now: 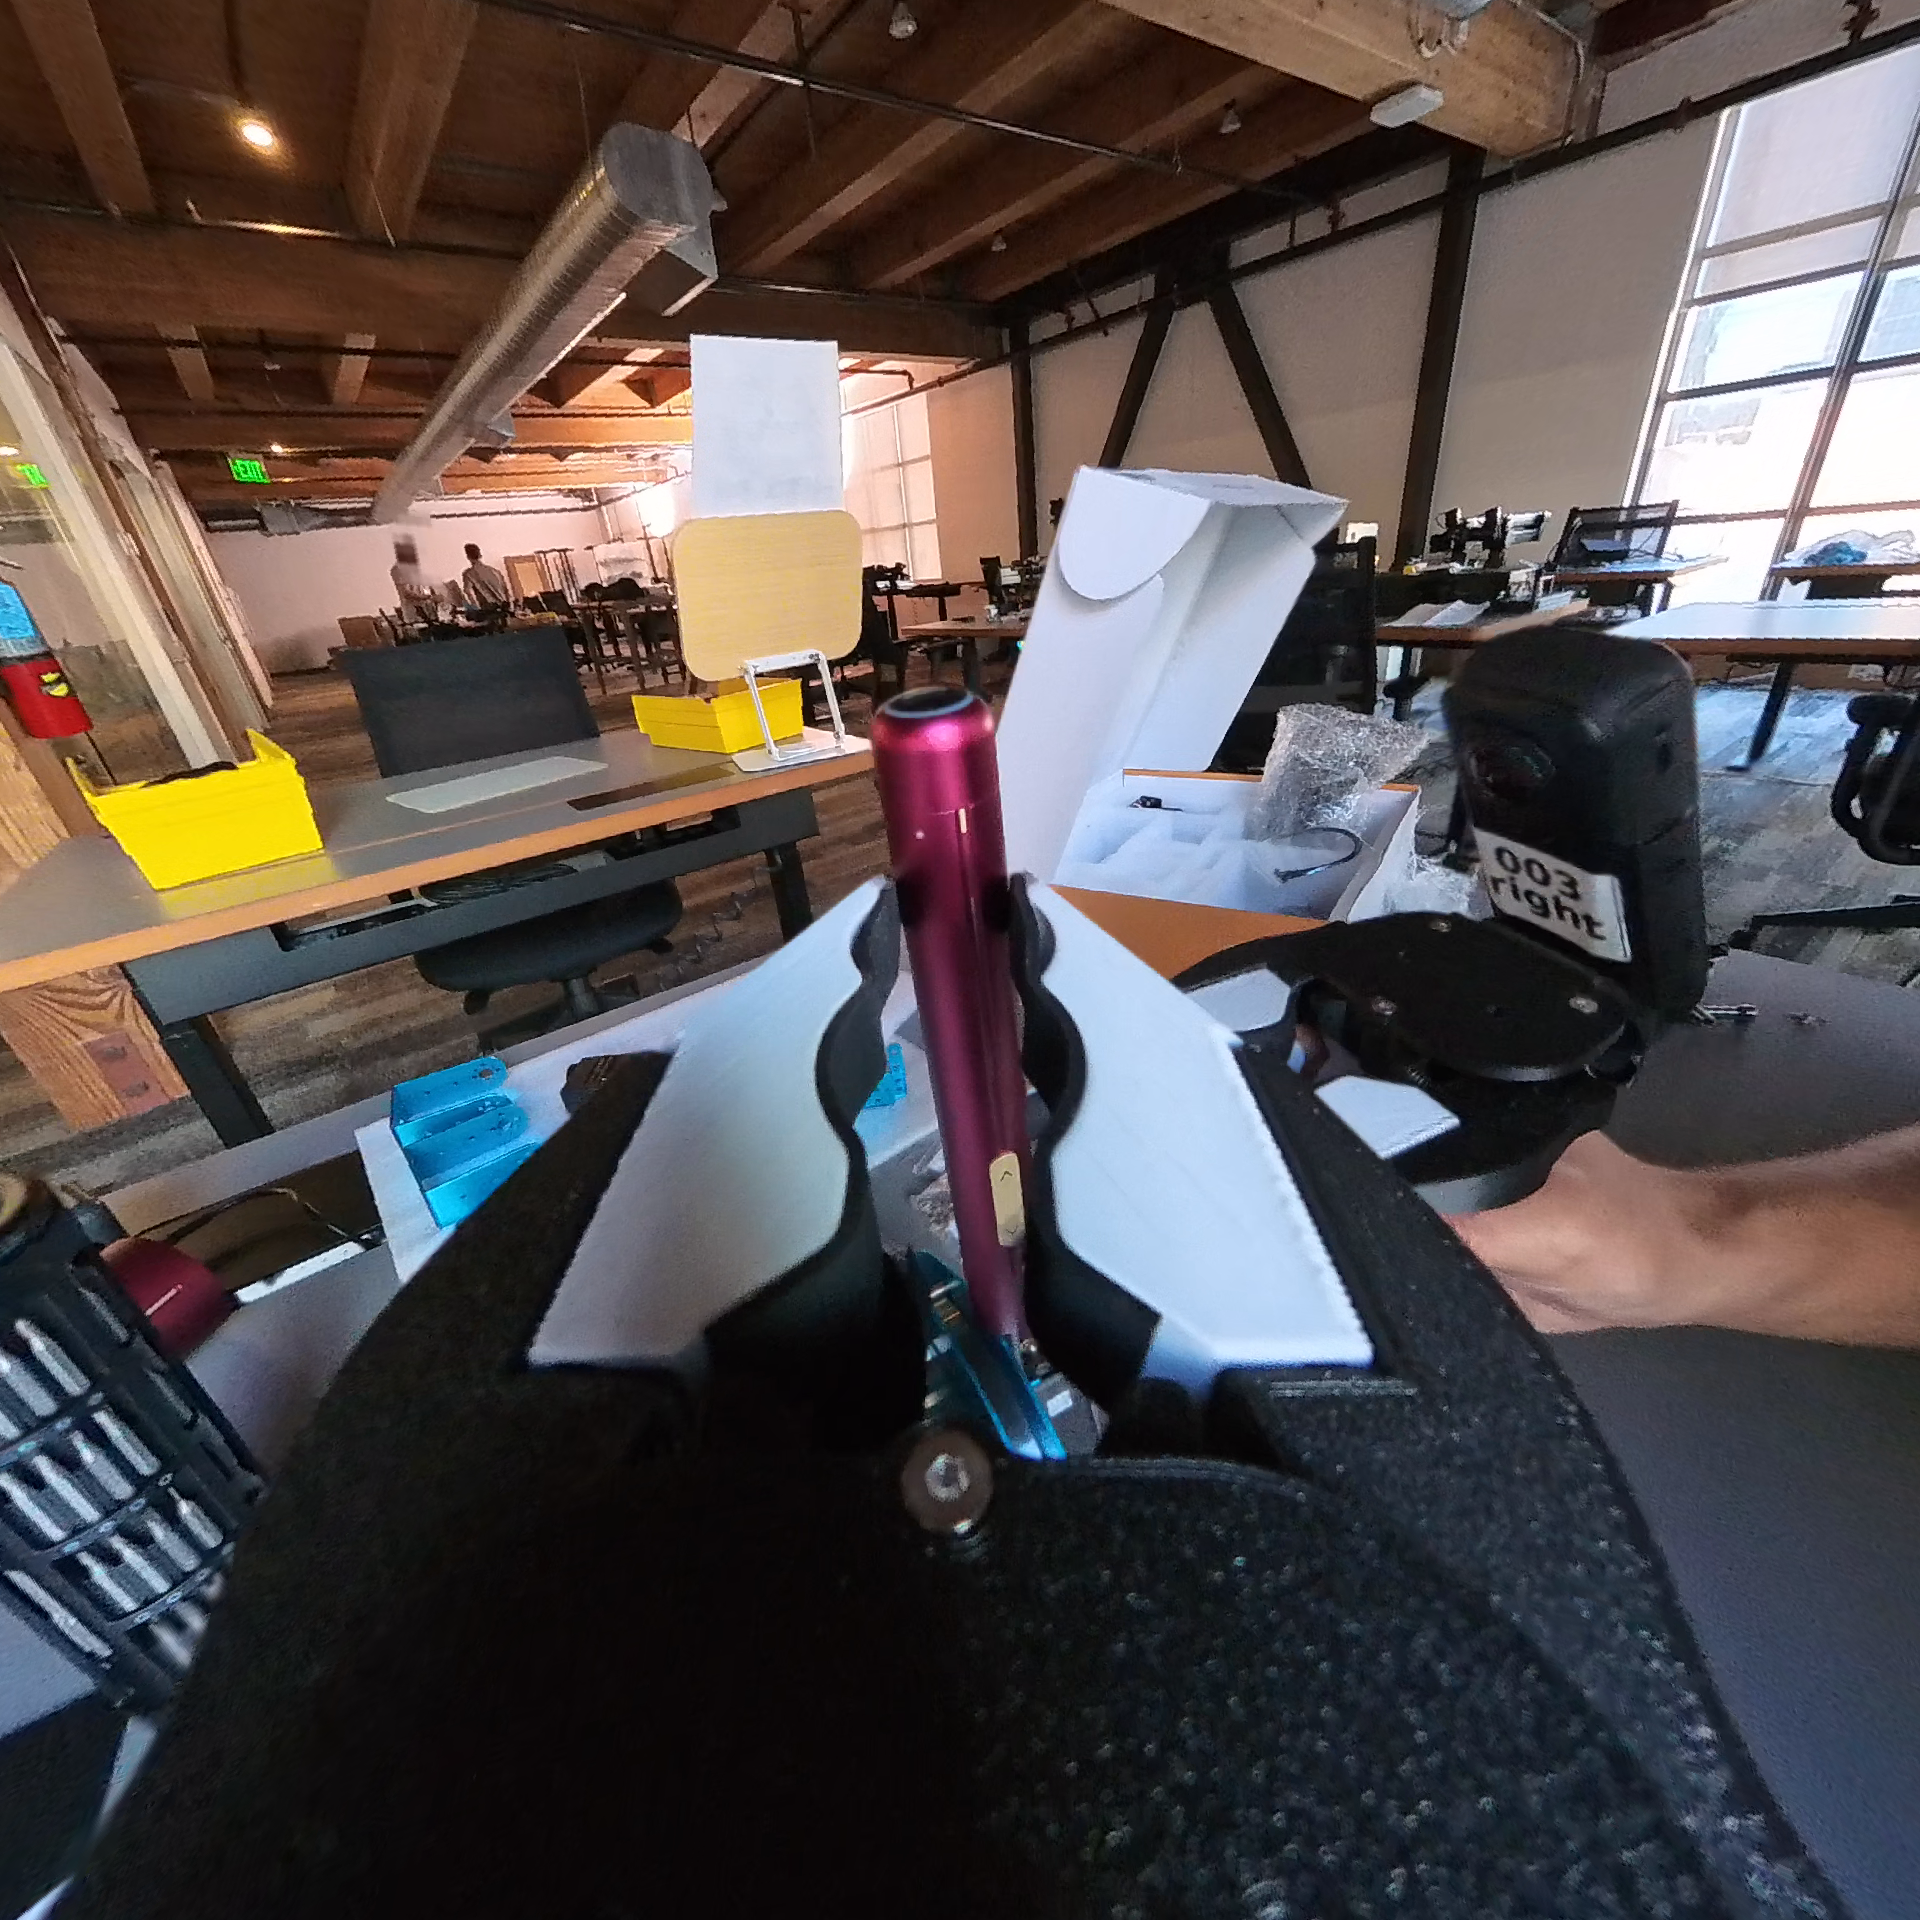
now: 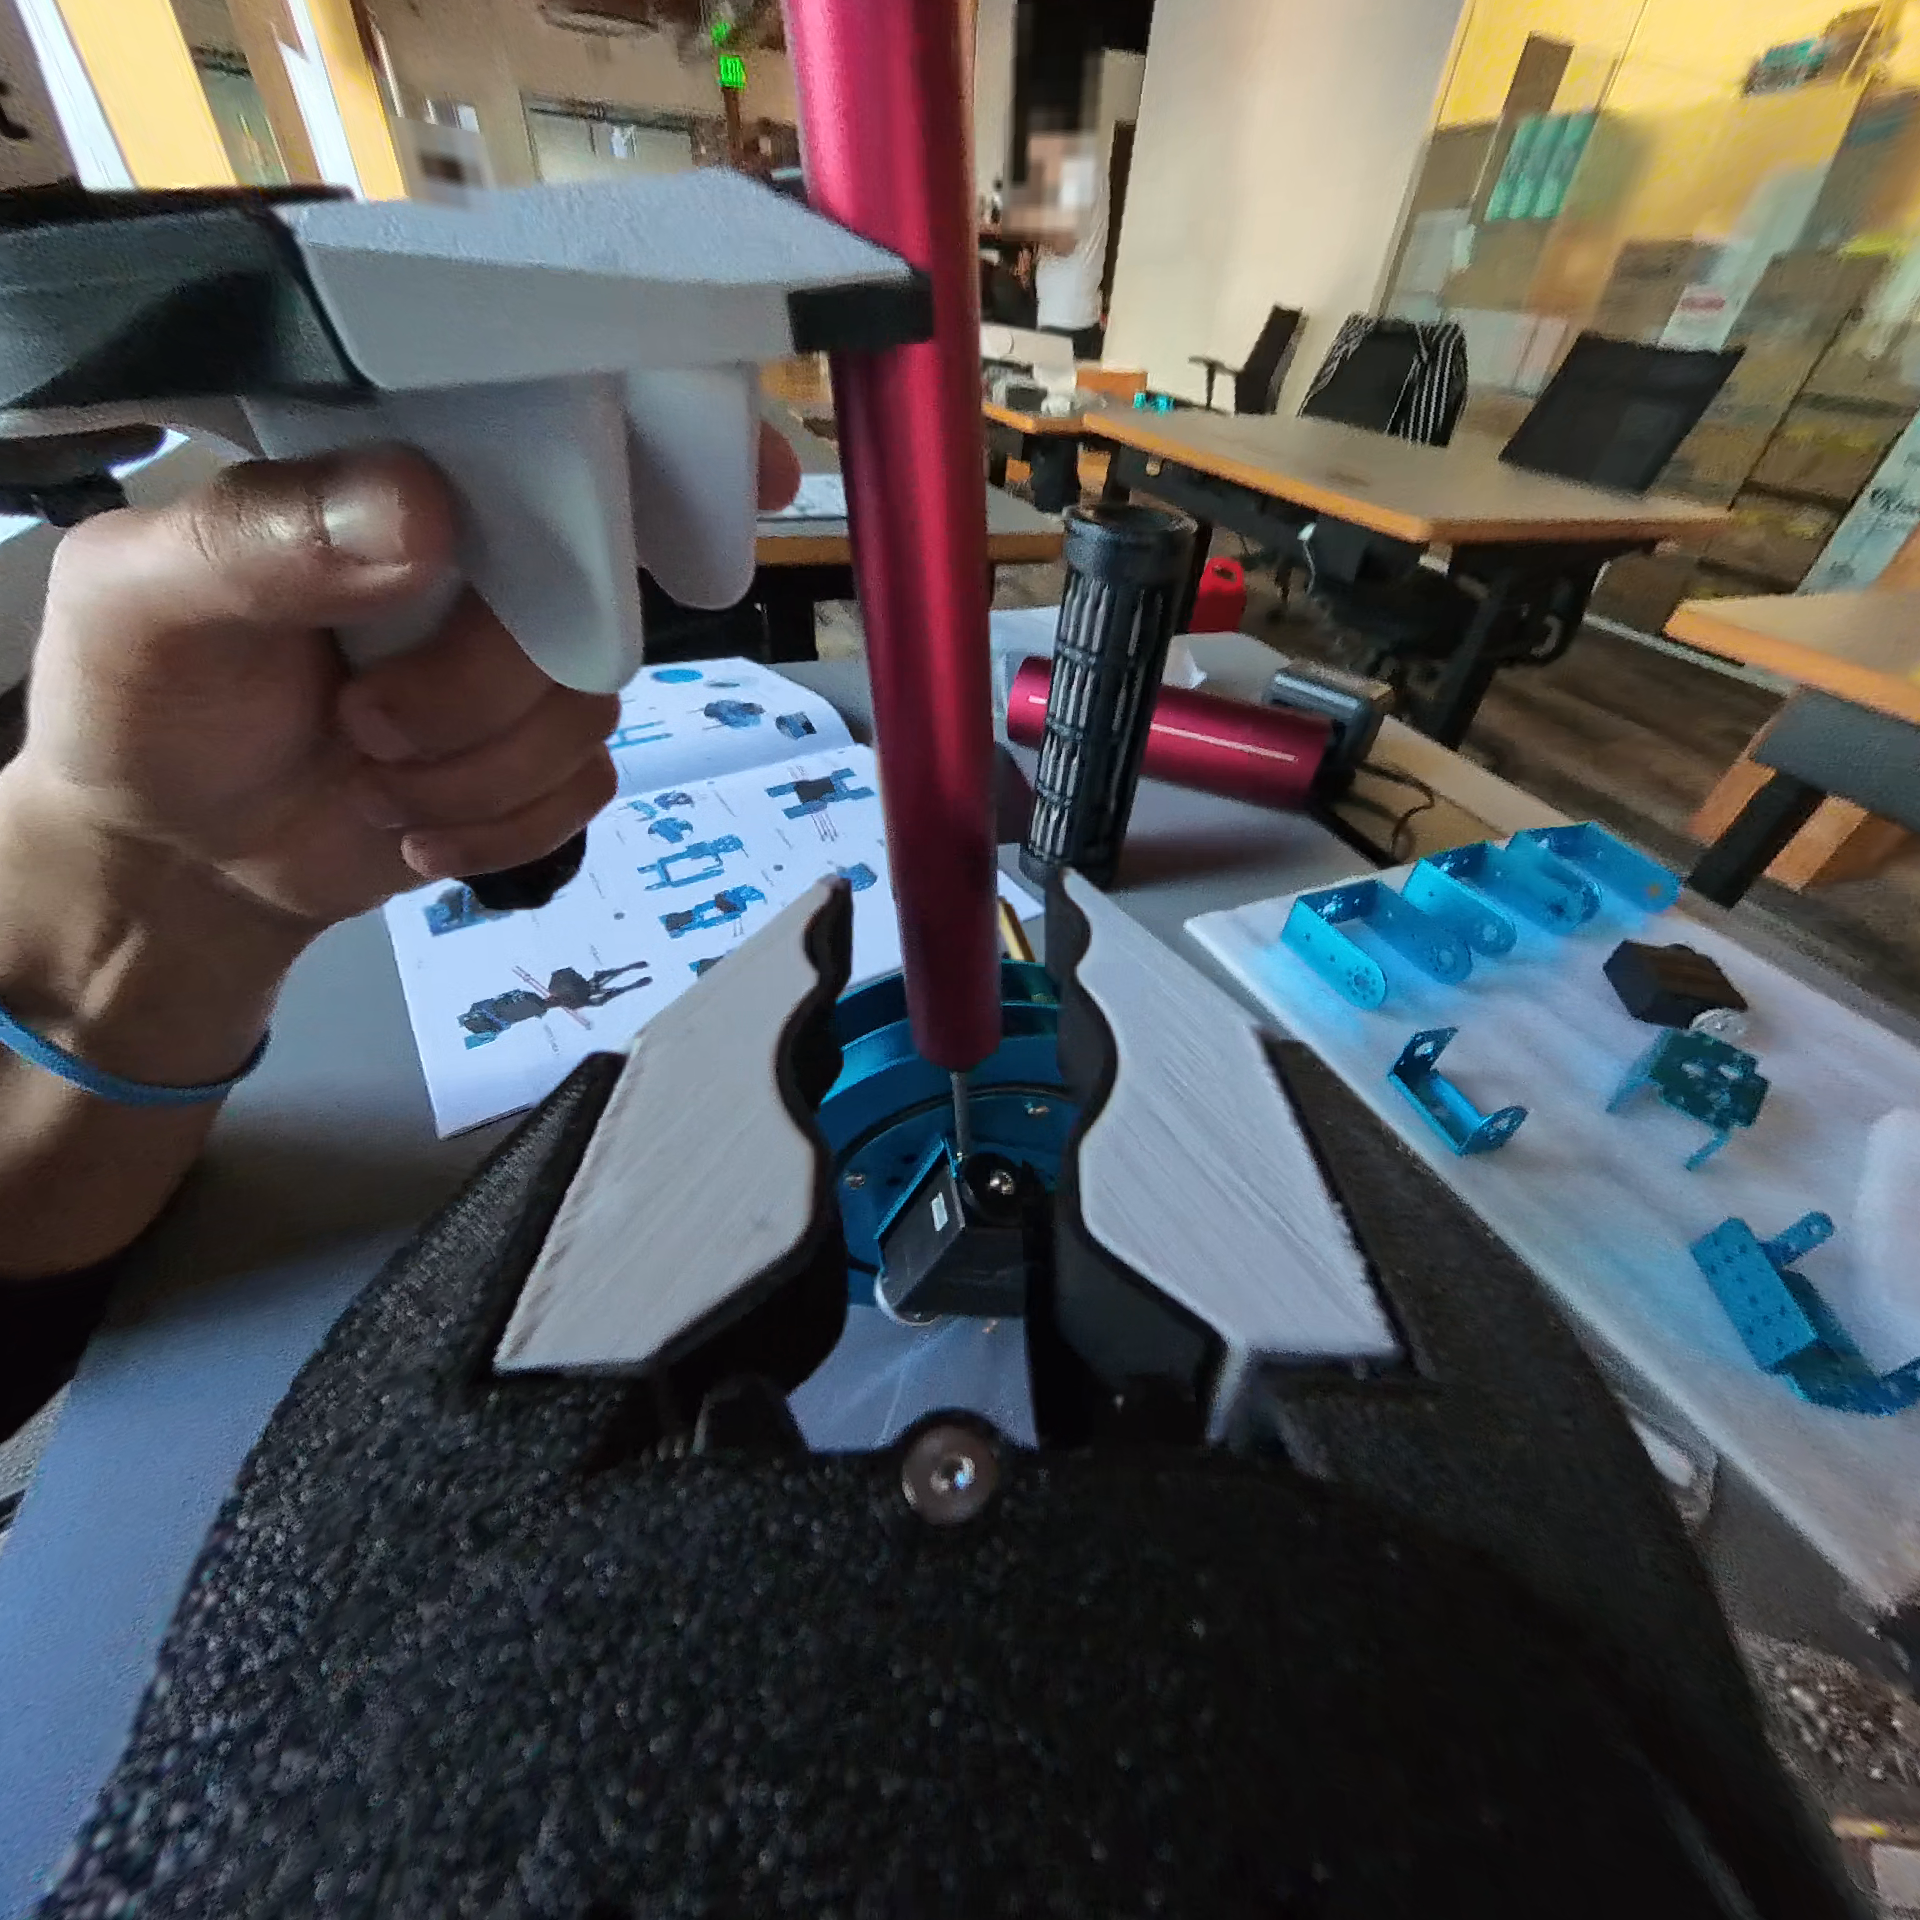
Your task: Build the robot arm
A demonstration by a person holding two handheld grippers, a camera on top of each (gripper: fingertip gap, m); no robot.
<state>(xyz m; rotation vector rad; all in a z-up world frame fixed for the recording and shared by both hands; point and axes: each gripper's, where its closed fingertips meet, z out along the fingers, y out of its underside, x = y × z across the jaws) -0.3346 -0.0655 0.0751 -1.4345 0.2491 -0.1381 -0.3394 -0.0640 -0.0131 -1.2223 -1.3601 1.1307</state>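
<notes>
My left gripper (image 1: 956, 904) is shut on a magenta electric screwdriver (image 1: 935, 810) and holds it upright. In the right wrist view the screwdriver (image 2: 904, 520) comes down from above, and its thin bit rests on a screw in a black servo (image 2: 956, 1236). The servo sits in a blue round metal assembly (image 2: 857, 1143). My right gripper (image 2: 945, 914) is closed around this assembly, one finger on each side. The left gripper's white finger (image 2: 582, 281) and the hand (image 2: 260, 707) holding it show at upper left. The right gripper's body (image 1: 1455, 1018) shows at right in the left wrist view.
An open instruction booklet (image 2: 707, 831), a black bit holder (image 2: 1101, 707) and a magenta cylinder (image 2: 1195, 738) lie behind the assembly. A white foam sheet (image 2: 1558, 1174) at right carries several blue brackets (image 2: 1455, 914). An open white box (image 1: 1143, 665) stands beyond; yellow bins (image 1: 197, 821) sit on another desk.
</notes>
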